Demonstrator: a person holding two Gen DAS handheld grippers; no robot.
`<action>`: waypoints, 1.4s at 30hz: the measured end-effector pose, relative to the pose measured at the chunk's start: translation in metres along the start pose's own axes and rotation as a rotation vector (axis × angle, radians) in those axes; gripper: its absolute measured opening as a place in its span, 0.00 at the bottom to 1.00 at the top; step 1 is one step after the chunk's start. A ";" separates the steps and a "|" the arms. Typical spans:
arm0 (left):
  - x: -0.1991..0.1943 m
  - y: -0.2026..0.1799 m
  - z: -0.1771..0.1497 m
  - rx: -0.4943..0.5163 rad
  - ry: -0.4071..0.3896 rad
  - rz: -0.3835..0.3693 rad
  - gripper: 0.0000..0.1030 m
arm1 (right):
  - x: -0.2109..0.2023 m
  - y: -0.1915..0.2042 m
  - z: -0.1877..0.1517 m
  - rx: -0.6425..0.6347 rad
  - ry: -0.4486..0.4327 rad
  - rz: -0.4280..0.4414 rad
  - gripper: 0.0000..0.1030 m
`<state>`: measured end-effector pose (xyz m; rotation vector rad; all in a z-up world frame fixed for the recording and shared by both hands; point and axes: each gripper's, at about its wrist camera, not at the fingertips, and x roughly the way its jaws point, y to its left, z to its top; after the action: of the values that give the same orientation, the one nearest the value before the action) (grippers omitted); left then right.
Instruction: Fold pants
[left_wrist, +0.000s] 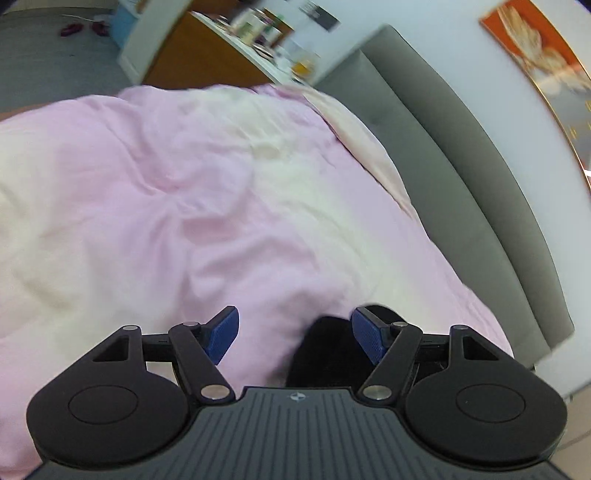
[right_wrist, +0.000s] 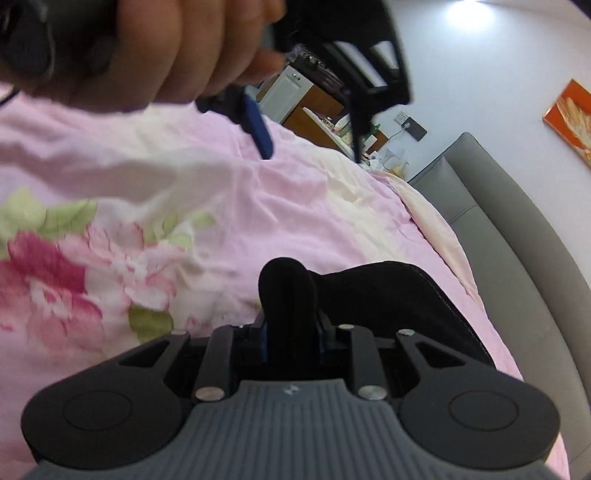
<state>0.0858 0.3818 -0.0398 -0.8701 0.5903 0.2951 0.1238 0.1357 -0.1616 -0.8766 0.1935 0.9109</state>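
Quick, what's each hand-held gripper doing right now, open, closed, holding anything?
Left hand-held gripper: open, nothing between its pads; the black pants lie just below.
Right hand-held gripper: shut on a fold of the pants.

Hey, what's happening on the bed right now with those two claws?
A person is folding black pants on a pink floral bedspread, with a claw in each hand. The right claw is shut on a bunched fold of the pants. The left claw is open with nothing between its blue pads, held above the bedspread with the dark fabric just below it. In the right wrist view, the person's hand grips the left claw overhead.
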 end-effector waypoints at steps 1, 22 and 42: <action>0.005 -0.009 -0.005 0.044 0.039 -0.023 0.78 | 0.000 -0.001 -0.001 0.009 -0.003 0.000 0.20; 0.046 -0.040 -0.054 0.356 0.254 0.088 0.79 | -0.102 -0.074 -0.027 0.435 -0.077 -0.009 0.39; 0.044 -0.042 -0.058 0.385 0.269 0.113 0.83 | -0.118 -0.134 -0.127 1.017 0.048 -0.041 0.42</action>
<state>0.1204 0.3103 -0.0686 -0.5064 0.9144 0.1583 0.1775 -0.0701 -0.1076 0.0450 0.6120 0.6237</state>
